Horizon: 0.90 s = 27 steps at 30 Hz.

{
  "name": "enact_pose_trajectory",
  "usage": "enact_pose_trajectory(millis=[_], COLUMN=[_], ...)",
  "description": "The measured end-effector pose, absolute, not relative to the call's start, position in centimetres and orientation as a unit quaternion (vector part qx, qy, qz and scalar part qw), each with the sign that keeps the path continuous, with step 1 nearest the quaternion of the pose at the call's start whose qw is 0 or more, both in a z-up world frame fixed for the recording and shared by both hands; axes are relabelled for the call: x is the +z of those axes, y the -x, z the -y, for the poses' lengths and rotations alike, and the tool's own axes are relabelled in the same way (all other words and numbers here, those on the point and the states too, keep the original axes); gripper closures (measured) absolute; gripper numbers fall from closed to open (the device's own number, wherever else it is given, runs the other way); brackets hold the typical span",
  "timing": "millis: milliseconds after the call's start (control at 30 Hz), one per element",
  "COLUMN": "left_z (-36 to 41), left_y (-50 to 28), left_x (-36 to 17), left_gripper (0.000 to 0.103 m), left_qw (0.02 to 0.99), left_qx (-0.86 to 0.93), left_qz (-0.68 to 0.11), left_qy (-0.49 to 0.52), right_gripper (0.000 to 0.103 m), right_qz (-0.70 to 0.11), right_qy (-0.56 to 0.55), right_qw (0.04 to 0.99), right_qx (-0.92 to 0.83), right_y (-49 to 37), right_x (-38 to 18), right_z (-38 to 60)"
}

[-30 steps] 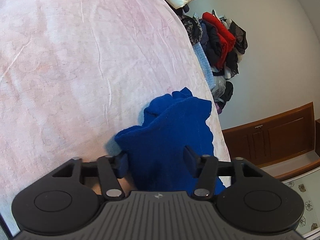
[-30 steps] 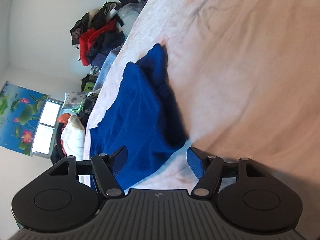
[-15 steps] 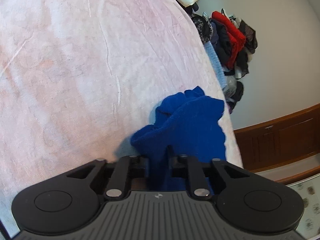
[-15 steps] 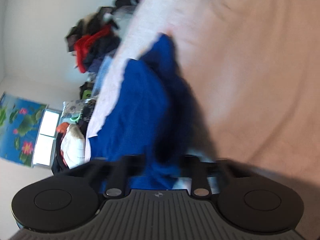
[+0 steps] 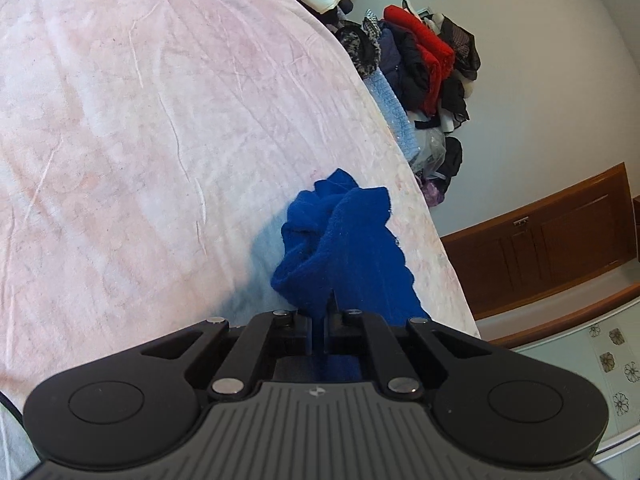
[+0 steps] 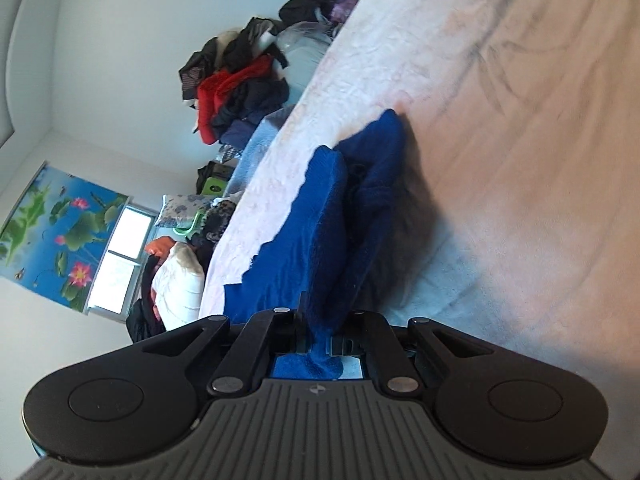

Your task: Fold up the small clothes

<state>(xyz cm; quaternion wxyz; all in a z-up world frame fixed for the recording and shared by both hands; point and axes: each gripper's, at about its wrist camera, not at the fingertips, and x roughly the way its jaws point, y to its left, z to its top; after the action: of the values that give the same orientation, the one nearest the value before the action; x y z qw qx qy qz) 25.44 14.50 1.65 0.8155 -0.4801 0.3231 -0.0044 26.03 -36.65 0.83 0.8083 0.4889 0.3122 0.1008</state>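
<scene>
**Blue garment clamped at near edge by both grippers**

The blue garment [image 5: 352,248] [image 6: 320,240] was a fuzzy, deep-blue knit piece, bunched in thick folds with one jagged edge. It lay on the pink blanket [image 5: 120,140] [image 6: 520,160], close to the blanket's edge on the side of the clothes pile [image 5: 424,64] [image 6: 240,92]. Its long axis ran from the grippers away toward that pile, the far end forming a rounded bulge. The left gripper [image 5: 319,330] had its jaws pinched nearly together on the garment's near edge. The right gripper [image 6: 320,338] was likewise closed tight on blue cloth, with a fold showing between its fingers.
</scene>
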Motion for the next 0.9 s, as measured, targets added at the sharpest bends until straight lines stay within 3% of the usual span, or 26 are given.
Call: enact_pose_trajectory(millis=[400,467,533,833,900], left_z=[-16.4,-17.1,-17.5,-17.3,-17.8], left_y=[-16.9,-16.1,-16.1,-20.4,-22.1], left_x=[1.1,0.5,-0.1,-0.3,-0.1], left_gripper=[0.100,0.100,0.100,0.098,0.093], left_qw=[0.804,0.805,0.801,0.830,0.832], left_qx=[-0.014,0.007,-0.004,0.010,0.003], left_qz=[-0.337,-0.339,-0.344,-0.355,-0.359], left_qy=[0.490,0.487,0.490,0.431,0.423], right_gripper=[0.097,0.087,0.060,0.052,0.052], right_qz=[-0.319,-0.331,-0.337,-0.367,-0.372], right_qy=[-0.494,-0.484,-0.488,-0.457,-0.446], right_qw=[0.801,0.805,0.801,0.804,0.808], right_qx=[0.111,0.092,0.084,0.101,0.102], right_y=[-17.4,-17.5,-18.1,-24.9,-26.7], right_x=[1.1,0.6,-0.1,-1.4,-1.4], right_z=[39.6,40.2,40.7,41.7,42.1])
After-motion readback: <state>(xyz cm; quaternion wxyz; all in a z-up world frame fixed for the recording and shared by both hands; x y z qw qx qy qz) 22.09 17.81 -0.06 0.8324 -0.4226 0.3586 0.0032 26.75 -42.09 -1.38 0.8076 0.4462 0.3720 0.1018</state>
